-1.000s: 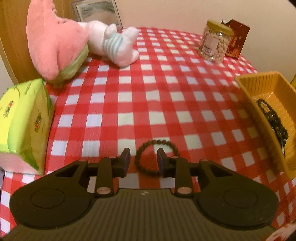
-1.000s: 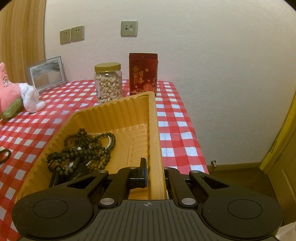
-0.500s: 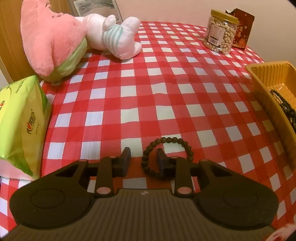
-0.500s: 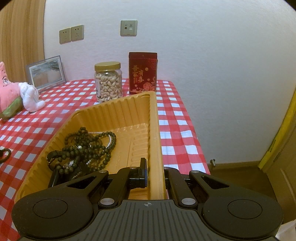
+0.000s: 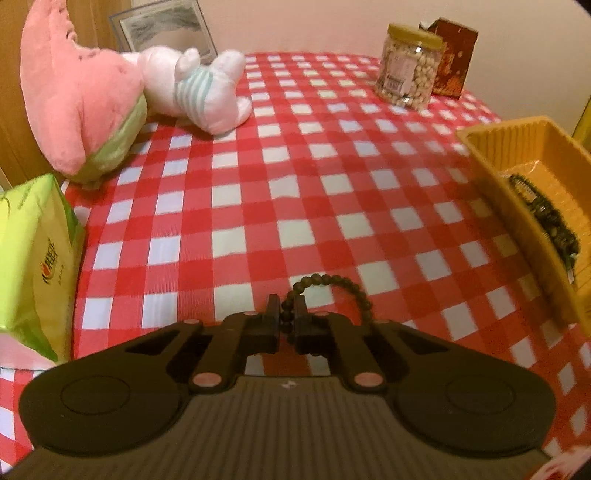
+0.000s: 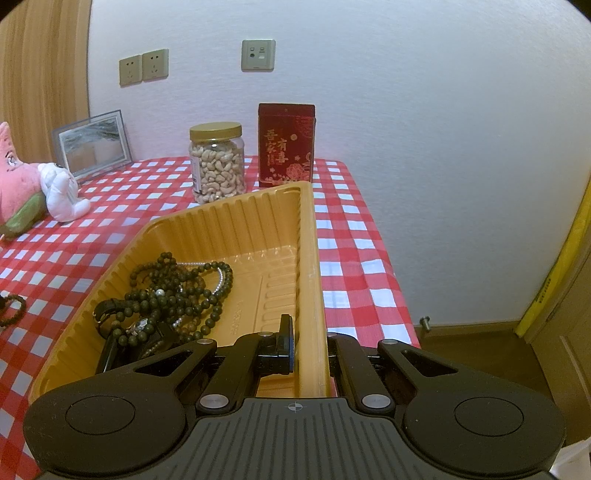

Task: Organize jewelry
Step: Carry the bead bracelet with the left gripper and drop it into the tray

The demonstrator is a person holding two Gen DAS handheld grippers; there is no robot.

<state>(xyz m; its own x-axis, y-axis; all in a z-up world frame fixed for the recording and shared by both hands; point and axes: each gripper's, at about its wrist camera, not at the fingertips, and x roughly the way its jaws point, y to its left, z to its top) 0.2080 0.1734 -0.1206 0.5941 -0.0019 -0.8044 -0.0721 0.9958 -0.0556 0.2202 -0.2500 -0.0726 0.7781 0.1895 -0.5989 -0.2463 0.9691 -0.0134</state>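
A dark beaded bracelet lies on the red-and-white checked cloth near the table's front. My left gripper has just clamped shut on the bracelet's left part, beads squeezed between its pads. The rest of the loop curves off to the right. My right gripper is shut on the right wall of the yellow ribbed tray, one finger inside and one outside. In the tray lies a heap of dark bead strings. The same tray shows at the right of the left wrist view. The bracelet also peeks in at the right wrist view's left edge.
A green tissue pack sits close on the left. Pink and white plush toys lie at the back left before a picture frame. A nut jar and a red box stand far back. The table's right edge drops beside the tray.
The left gripper's jaws closed from wide apart onto the bracelet's left side. The right gripper and the tray stayed still.
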